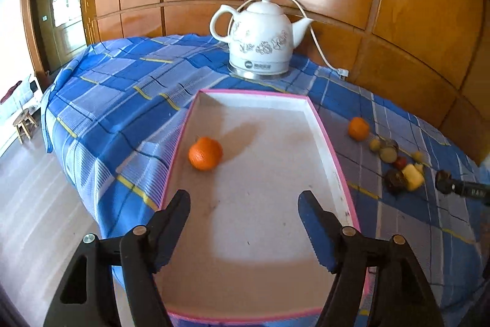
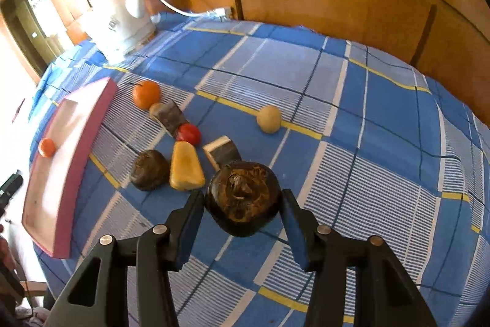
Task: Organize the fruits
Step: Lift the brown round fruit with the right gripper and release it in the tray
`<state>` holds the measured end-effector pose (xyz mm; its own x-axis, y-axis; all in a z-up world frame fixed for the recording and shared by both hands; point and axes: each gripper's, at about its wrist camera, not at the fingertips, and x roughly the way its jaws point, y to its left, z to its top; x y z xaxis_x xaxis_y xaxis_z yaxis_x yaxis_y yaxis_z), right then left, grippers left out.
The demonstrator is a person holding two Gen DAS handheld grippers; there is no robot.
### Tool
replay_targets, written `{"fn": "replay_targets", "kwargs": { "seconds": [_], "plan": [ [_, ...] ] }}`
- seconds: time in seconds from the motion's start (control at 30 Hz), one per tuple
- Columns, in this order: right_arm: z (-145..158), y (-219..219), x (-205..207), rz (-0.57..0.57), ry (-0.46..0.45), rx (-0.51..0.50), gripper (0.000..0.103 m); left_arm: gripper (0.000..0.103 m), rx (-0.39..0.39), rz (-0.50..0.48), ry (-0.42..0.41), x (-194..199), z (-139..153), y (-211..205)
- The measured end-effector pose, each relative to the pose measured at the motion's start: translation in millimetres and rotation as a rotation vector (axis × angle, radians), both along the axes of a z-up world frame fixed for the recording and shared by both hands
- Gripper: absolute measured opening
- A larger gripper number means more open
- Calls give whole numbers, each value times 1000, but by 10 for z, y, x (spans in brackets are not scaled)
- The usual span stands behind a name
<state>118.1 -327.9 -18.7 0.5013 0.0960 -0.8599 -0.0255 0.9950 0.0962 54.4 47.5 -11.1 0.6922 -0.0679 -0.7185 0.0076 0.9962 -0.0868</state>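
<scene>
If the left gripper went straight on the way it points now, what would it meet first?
Most likely the bare floor of the tray. The left gripper stands open and empty over it, tilted down. The orange in the tray lies left of that line, though depth is hard to judge.

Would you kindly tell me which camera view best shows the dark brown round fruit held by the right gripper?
The right wrist view: the dark brown round fruit fills the foreground, gripped in the right gripper. The left wrist view shows only a small dark shape at its right edge, too small to identify.
</scene>
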Motion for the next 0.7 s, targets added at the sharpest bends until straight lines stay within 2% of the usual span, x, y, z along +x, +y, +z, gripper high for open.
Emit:
{"fn": "replay_targets", "kwargs": {
  "seconds": [0.2, 0.37, 0.7],
  "plan": [
    [42, 267, -57, 124, -14, 56, 51, 81, 5, 14, 5, -103, -33, -14],
    [9, 593, -117, 225, 0, 73, 51, 84, 26, 7, -14, -157, -21, -34],
    [39, 1356, -194, 352, 12, 123, 51, 86, 1, 13, -8, -189, -45, 29]
  ]
}}
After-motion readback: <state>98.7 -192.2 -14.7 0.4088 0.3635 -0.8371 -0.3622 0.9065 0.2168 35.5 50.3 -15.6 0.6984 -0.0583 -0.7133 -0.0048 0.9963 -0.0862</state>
